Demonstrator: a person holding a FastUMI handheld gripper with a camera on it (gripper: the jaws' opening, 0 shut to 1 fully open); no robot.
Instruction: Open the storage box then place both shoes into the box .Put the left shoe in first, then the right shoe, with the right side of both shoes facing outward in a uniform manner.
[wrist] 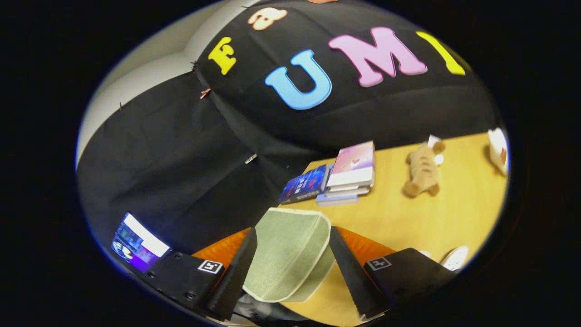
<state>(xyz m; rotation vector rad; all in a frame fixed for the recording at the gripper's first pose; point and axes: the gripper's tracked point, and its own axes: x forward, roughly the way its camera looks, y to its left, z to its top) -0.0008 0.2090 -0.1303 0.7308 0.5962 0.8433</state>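
A grey-green fabric shoe [290, 254] with a pale sole rim sits between my two fingers, lifted above the wooden table [431, 222]. My gripper [292, 231] is shut on the shoe, one finger pressing each of its sides. The shoe's end sticks out just beyond the fingertips, and its lower part is hidden behind the gripper body. Right of the right finger, low on the table, part of a white rounded object [455, 258] shows; I cannot tell whether it is the other shoe.
Beyond the fingers, a stack of books [352, 170] and a dark blue book [305, 184] lie at the table's far edge. A brown plush toy [423, 169] lies to their right, and a white item [498, 150] farther right. A lit screen [138, 243] glows left of the gripper.
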